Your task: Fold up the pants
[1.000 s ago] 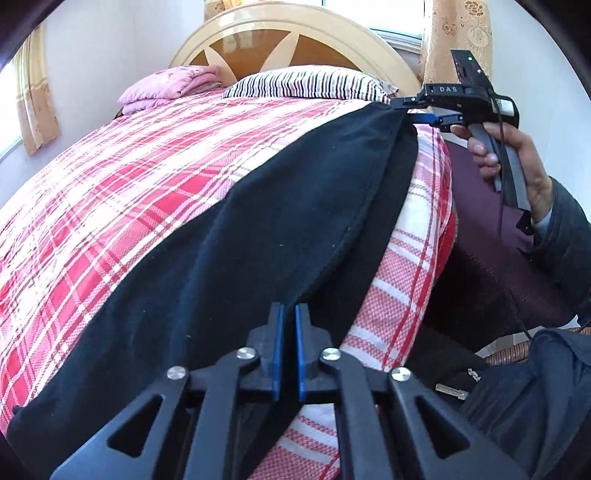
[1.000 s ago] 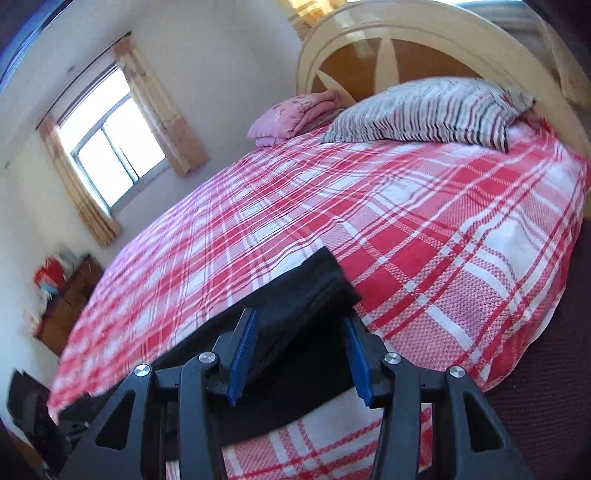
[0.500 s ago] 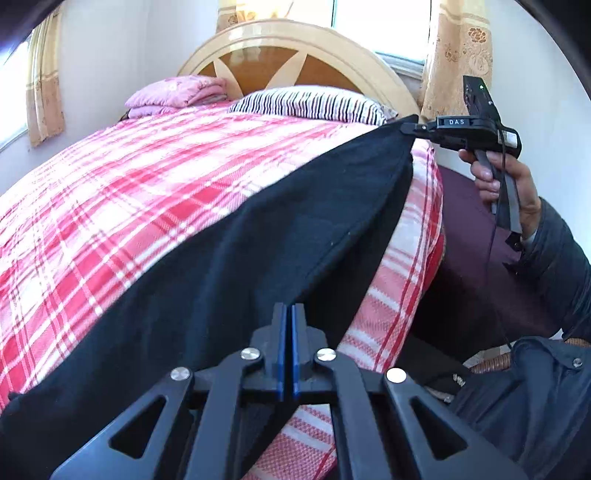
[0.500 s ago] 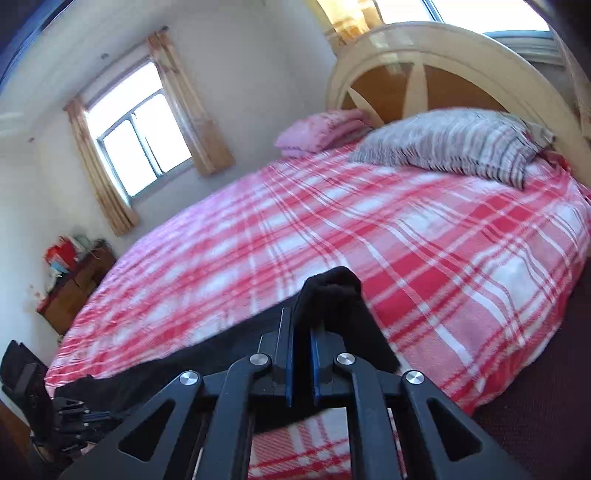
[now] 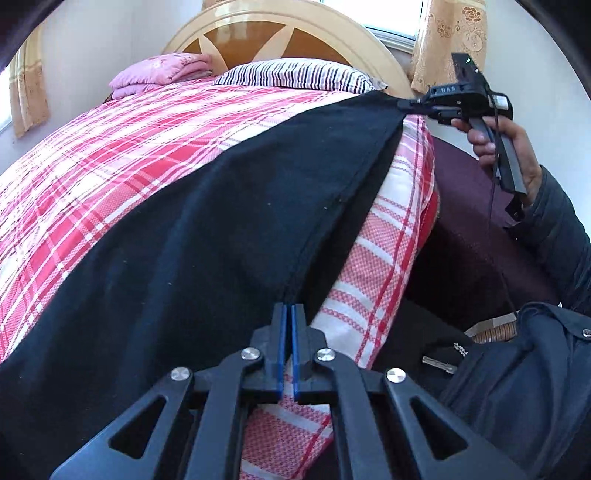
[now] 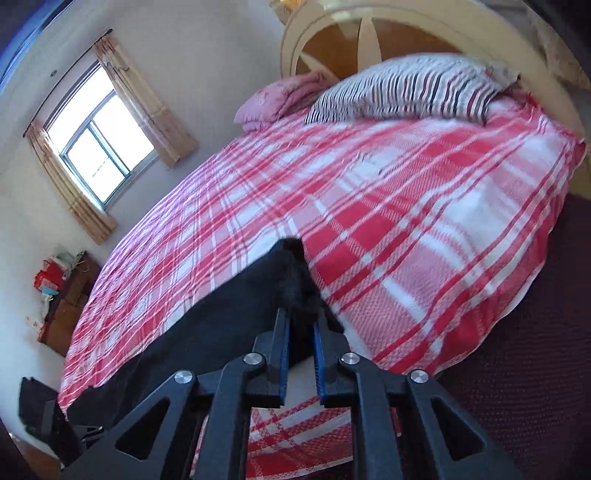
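Black pants (image 5: 221,229) lie stretched along the near side of a red plaid bed (image 5: 110,155). My left gripper (image 5: 288,308) is shut on their near edge, low in the left wrist view. At the far end a hand (image 5: 495,147) holds my right gripper (image 5: 404,106), which pinches the pants' tip and holds it taut above the sheet. In the right wrist view the right gripper (image 6: 300,325) has a bunch of black pants (image 6: 229,314) between its blue pads; its jaws are opening slightly, though the cloth still fills the gap.
A striped pillow (image 5: 295,75) and a folded pink blanket (image 5: 159,72) lie against the round headboard (image 5: 280,33). A dark maroon rug (image 5: 472,229) runs beside the bed. A dark jacket sleeve (image 5: 561,229) is at the right. A cluttered wooden dresser (image 6: 62,302) stands under a window (image 6: 99,147).
The right gripper closed from wide open onto the pants' tip and drew it taut. The left gripper's small gap closed on the near edge, and that hand dropped slightly.
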Available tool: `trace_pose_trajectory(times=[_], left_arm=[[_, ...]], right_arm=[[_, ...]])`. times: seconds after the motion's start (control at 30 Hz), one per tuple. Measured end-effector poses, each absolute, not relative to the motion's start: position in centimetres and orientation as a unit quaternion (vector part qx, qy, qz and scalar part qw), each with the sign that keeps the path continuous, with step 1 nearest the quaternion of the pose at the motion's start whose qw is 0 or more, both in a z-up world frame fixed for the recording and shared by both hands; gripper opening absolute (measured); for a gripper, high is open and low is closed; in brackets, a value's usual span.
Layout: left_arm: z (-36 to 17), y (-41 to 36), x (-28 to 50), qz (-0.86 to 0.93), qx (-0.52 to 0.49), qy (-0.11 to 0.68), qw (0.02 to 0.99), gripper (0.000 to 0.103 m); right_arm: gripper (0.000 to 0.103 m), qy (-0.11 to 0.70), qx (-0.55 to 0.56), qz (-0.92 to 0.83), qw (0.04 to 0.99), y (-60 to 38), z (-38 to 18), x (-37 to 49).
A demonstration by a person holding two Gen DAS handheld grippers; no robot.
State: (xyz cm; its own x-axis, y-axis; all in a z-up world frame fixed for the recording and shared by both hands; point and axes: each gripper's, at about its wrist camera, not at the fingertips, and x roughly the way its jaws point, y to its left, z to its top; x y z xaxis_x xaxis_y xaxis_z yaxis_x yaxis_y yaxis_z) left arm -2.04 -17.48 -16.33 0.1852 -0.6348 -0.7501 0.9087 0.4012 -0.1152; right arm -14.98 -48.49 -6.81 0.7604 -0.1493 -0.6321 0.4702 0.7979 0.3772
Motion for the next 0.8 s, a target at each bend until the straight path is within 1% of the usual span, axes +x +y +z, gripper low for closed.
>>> trace_pose_trajectory(times=[0.2, 0.33, 0.5, 0.6, 0.63, 0.67, 0.73, 0.8], left_arm=[[-16.5, -17.1, -2.0, -0.519, 0.183, 0.377, 0.745, 0.002], [-16.7, -16.7, -1.8, -0.523, 0.166, 0.384, 0.743, 0.002], [-16.7, -16.7, -2.1, -0.528, 0.172, 0.378, 0.741, 0.002], [-16.2, -15.9, -2.0, -0.526, 0.164, 0.373, 0.747, 0.003], [-15.9, -15.5, -1.8, -0.523, 0.159, 0.370, 0.752, 0.003], [-15.5, -15.1, -1.7, -0.519, 0.152, 0.364, 0.758, 0.003], [-14.4, -14.1, -1.2, -0.518, 0.127, 0.353, 0.768, 0.003], [-13.6, -13.8, -0.9, -0.517, 0.114, 0.341, 0.777, 0.003]], right_arm=[[0.019, 0.268, 0.219, -0.211, 0.914, -47.9, -5.0, -15.5], [0.019, 0.248, 0.213, -0.139, 0.935, -45.6, -3.9, -15.0], [0.020, 0.332, 0.118, -0.069, 0.933, -39.1, -6.7, -10.8], [0.020, 0.428, 0.043, -0.026, 0.902, -35.6, -9.2, -9.2], [0.020, 0.431, -0.004, -0.028, 0.902, -34.2, -9.1, -9.5], [0.020, 0.439, -0.020, -0.023, 0.898, -33.7, -9.0, -9.7], [0.020, 0.440, -0.004, -0.004, 0.898, -33.3, -8.4, -9.8], [0.021, 0.420, -0.006, 0.021, 0.907, -32.2, -7.7, -9.8]])
